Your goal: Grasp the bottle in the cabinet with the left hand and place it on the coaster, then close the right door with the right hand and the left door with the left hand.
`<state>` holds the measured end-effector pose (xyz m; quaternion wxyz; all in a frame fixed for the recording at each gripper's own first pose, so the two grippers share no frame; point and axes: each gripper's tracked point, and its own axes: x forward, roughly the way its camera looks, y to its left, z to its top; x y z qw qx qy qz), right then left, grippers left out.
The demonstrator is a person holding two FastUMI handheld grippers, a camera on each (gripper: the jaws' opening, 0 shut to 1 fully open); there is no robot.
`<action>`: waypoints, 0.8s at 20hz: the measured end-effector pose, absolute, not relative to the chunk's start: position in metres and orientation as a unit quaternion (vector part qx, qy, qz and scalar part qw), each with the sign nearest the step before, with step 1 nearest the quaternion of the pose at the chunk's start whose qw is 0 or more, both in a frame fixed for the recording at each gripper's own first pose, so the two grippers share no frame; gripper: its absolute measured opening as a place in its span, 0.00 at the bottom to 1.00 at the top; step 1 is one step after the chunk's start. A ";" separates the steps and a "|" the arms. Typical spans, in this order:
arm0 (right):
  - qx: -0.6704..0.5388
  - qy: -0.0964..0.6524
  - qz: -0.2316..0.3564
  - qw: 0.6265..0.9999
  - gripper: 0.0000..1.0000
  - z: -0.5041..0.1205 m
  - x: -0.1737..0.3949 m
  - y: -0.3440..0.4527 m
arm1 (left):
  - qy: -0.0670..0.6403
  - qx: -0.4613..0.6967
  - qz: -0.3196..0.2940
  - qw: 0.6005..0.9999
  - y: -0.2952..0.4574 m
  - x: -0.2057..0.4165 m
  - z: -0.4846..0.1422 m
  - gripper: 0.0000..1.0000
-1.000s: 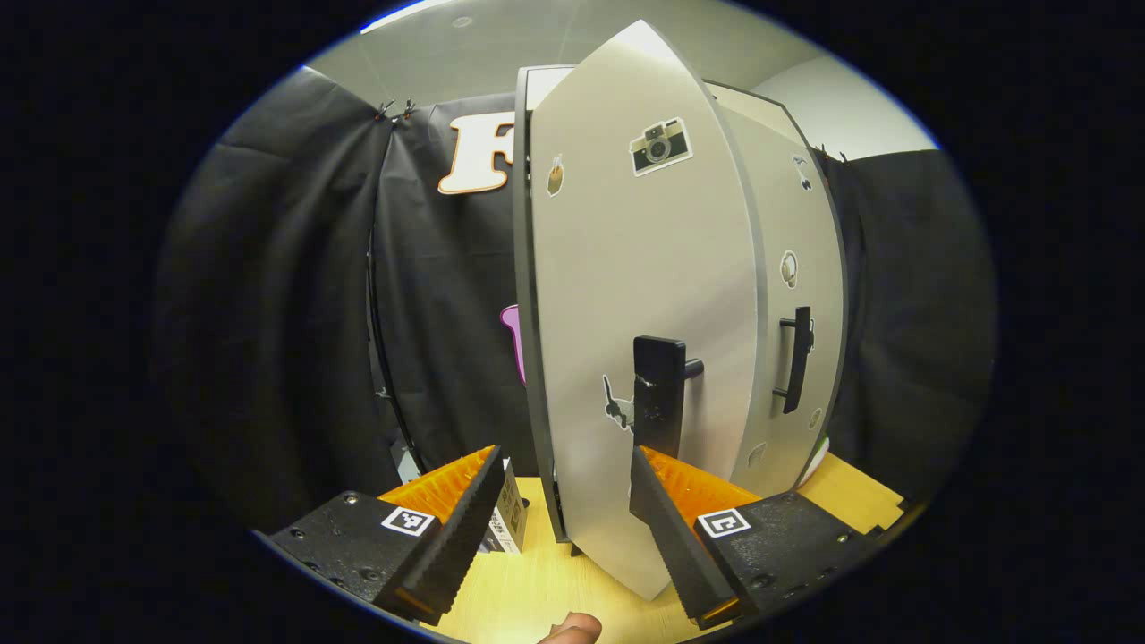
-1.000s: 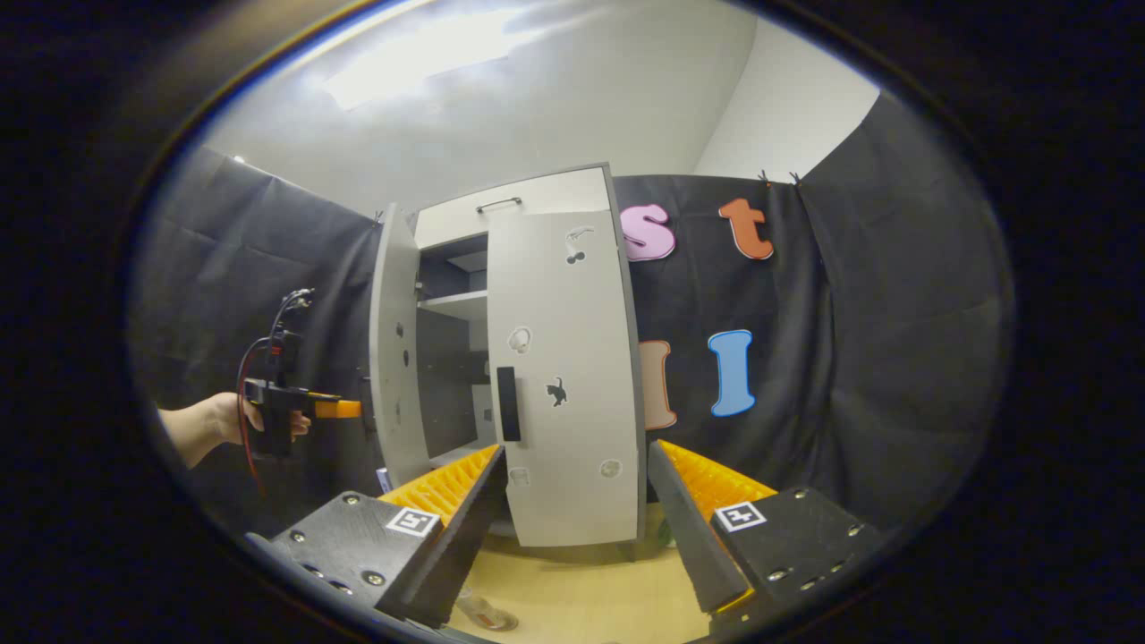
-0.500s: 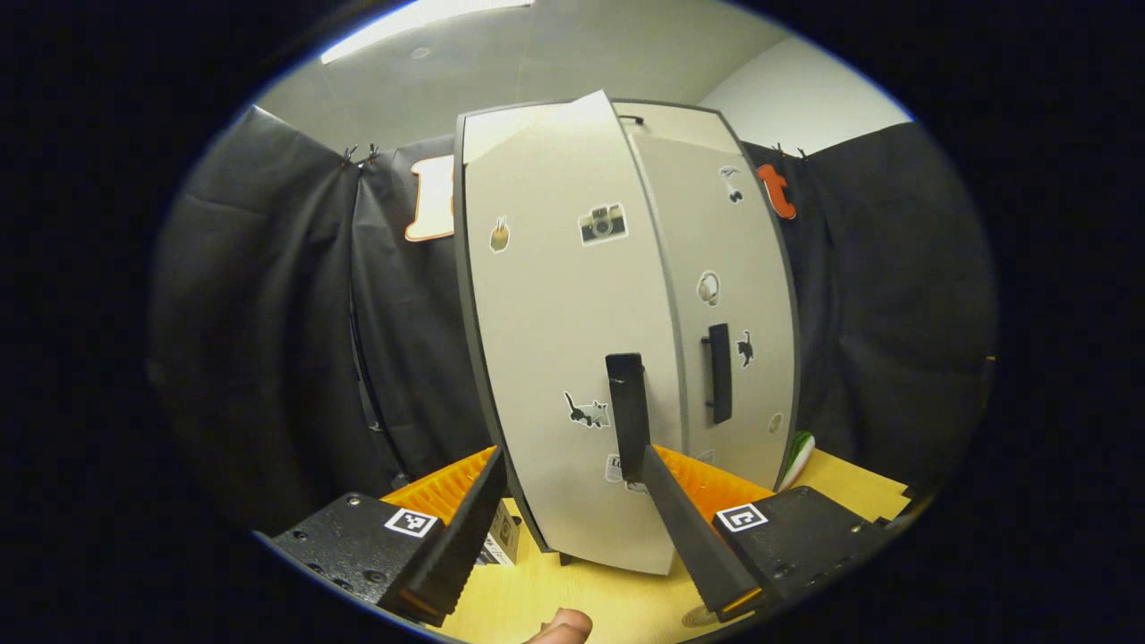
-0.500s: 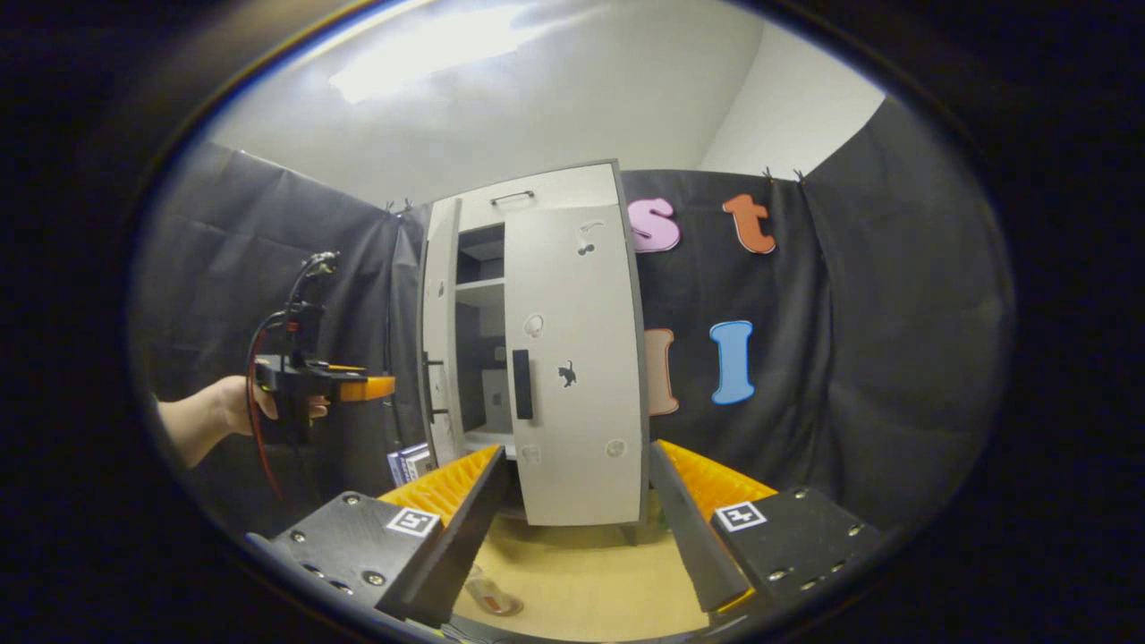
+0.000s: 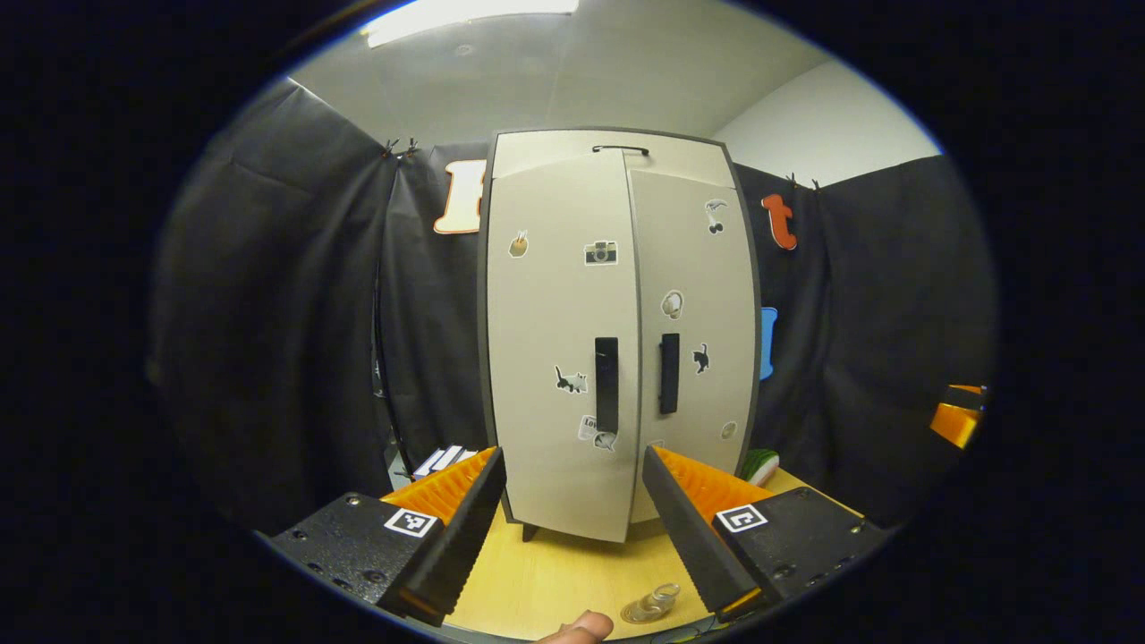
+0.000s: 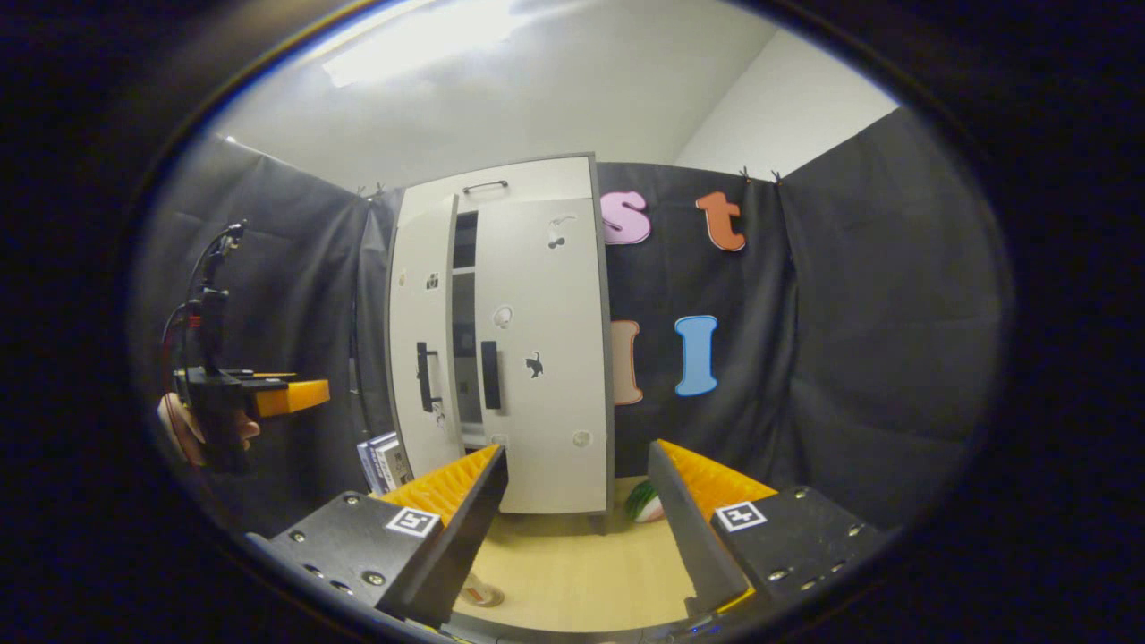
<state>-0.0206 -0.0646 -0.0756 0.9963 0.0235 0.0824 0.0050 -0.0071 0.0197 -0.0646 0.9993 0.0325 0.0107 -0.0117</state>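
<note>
Left door (image 5: 559, 340) swung nearly shut, contents seemingly hidden

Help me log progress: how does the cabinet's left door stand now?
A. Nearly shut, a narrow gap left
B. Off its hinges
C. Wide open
A: in the right gripper view a thin dark gap separates the left door from the right door.

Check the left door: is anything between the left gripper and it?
Nothing visible. The left gripper is open, with bare table between it and the left door. The bottle sits low, off that line.
</note>
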 end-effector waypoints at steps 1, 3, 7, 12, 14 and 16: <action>0.020 0.083 0.001 0.996 0.96 -0.076 -0.022 -0.065 | 0.011 0.037 -0.009 0.999 0.019 -0.011 -0.068 0.98; 0.016 0.078 -0.003 0.997 0.96 -0.072 -0.024 -0.062 | 0.027 0.042 -0.006 0.999 0.019 -0.018 -0.082 0.98; 0.011 0.054 0.014 0.998 0.93 -0.063 -0.021 -0.040 | 0.015 0.036 -0.015 0.999 0.016 -0.017 -0.084 0.98; 0.012 0.035 0.028 0.999 0.93 -0.052 -0.002 -0.009 | 0.033 0.030 -0.036 0.998 0.009 -0.006 -0.094 0.98; 0.015 0.032 0.037 0.999 0.96 -0.050 0.005 0.005 | 0.023 0.038 -0.047 0.998 0.003 -0.002 -0.092 0.98; 0.010 0.031 0.037 0.999 0.96 -0.048 0.009 0.012 | 0.019 0.044 -0.058 0.997 -0.005 0.003 -0.090 0.98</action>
